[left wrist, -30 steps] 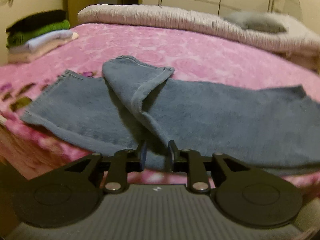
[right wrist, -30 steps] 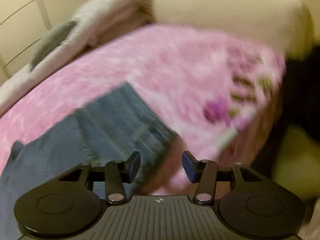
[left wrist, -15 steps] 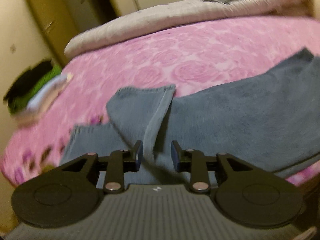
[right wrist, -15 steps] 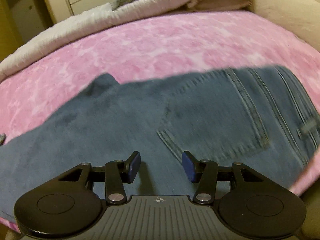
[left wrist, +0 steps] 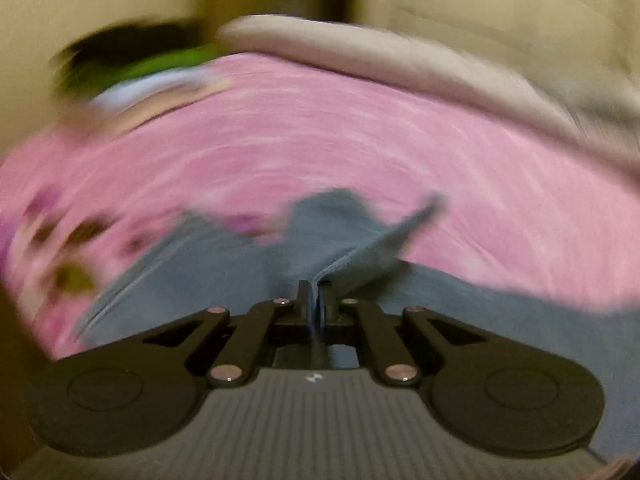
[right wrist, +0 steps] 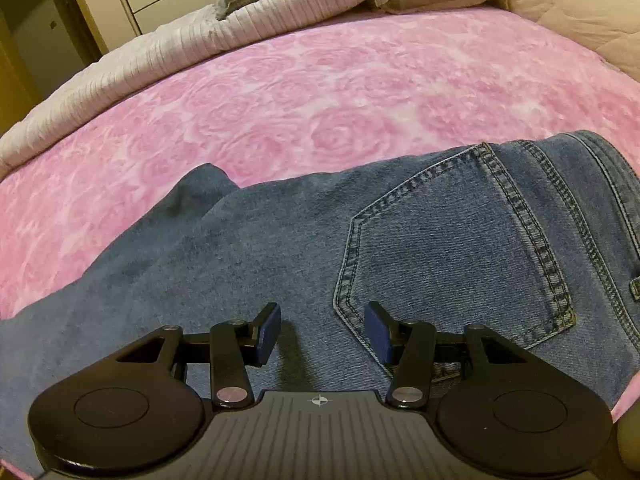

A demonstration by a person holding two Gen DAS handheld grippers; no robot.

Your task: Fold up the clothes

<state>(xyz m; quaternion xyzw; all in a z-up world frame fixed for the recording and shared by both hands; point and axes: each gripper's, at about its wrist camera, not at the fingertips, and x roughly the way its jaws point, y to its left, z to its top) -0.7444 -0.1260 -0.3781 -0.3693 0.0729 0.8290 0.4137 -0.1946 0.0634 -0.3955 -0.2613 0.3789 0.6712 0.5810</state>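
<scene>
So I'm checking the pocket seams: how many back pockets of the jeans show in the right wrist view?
1. The back pocket lies on the jeans just beyond the right gripper, right of centre. A second one may be hidden past the frame's right edge.

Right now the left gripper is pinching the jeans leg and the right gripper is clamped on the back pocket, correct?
Not quite. The right gripper is open, its jaws apart above the jeans near the back pocket, as the right wrist view shows. The left gripper has just closed and does pinch a fold of the jeans leg.
</scene>
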